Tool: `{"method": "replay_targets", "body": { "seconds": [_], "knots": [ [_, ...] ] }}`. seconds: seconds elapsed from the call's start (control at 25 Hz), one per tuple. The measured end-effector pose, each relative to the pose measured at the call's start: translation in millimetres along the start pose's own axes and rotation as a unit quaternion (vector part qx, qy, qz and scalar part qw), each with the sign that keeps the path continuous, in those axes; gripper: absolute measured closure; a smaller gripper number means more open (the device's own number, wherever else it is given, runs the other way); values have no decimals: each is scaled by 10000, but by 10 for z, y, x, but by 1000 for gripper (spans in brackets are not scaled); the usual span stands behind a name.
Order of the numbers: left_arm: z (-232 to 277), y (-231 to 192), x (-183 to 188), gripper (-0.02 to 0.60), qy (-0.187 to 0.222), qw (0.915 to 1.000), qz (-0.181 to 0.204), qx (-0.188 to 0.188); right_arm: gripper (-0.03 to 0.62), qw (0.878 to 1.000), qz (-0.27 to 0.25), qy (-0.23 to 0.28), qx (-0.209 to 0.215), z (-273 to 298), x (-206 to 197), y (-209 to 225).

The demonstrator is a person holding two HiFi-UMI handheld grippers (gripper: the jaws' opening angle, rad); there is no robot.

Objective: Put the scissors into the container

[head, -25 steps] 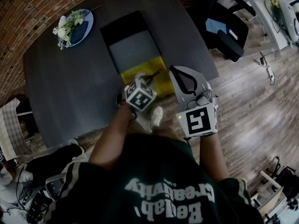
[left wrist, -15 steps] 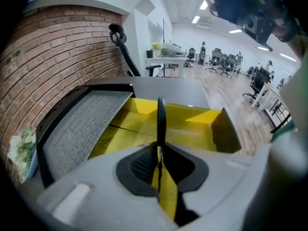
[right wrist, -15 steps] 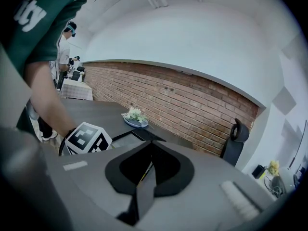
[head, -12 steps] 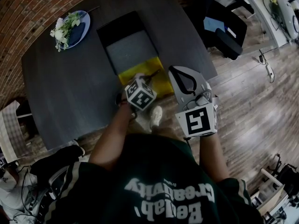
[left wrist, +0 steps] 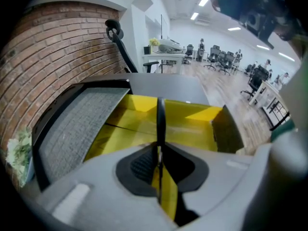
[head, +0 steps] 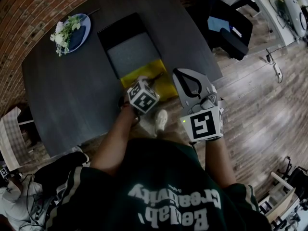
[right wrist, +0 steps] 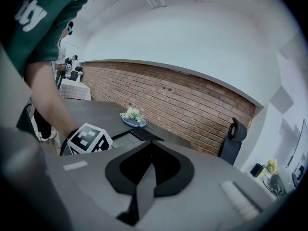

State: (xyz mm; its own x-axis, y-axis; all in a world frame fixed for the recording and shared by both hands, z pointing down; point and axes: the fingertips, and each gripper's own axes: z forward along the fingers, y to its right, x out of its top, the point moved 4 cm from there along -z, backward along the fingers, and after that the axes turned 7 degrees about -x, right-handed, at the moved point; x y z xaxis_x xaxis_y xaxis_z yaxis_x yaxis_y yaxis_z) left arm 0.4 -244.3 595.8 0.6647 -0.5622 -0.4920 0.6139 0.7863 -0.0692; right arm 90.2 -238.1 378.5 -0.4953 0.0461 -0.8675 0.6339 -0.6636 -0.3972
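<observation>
A: Scissors point(left wrist: 160, 119) are clamped edge-on in the nearly closed left gripper point(left wrist: 158, 153), above the yellow container point(left wrist: 130, 129).
B: Right gripper point(right wrist: 148, 172) is held shut, empty, beside the container. Risk noted: if released tilted, the blade may be caught on the container's wall.

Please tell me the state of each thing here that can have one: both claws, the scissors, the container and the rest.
left claw: shut on the scissors.
right claw: shut, nothing in it.
scissors: held edge-on over the container's yellow inside.
container: open.
grey lid: swung back.
flowers: lying on the blue plate.
</observation>
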Motion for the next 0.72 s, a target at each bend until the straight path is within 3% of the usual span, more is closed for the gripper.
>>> {"method": "replay_targets", "body": {
  "seconds": [0.4,0.52,0.72],
  "knots": [
    [3,7,12,541,36,10000,-4,-54,588,9999,71,5,-78,-24,-6,12],
    [3,6,23,502,66,9998,-26,-177,588,9999,69,-11,-79,-22,-2,10],
    [0,0,27,488,58,9996,-38,-257,588,9999,94,2,-117,-13,20,15]
  ]
}}
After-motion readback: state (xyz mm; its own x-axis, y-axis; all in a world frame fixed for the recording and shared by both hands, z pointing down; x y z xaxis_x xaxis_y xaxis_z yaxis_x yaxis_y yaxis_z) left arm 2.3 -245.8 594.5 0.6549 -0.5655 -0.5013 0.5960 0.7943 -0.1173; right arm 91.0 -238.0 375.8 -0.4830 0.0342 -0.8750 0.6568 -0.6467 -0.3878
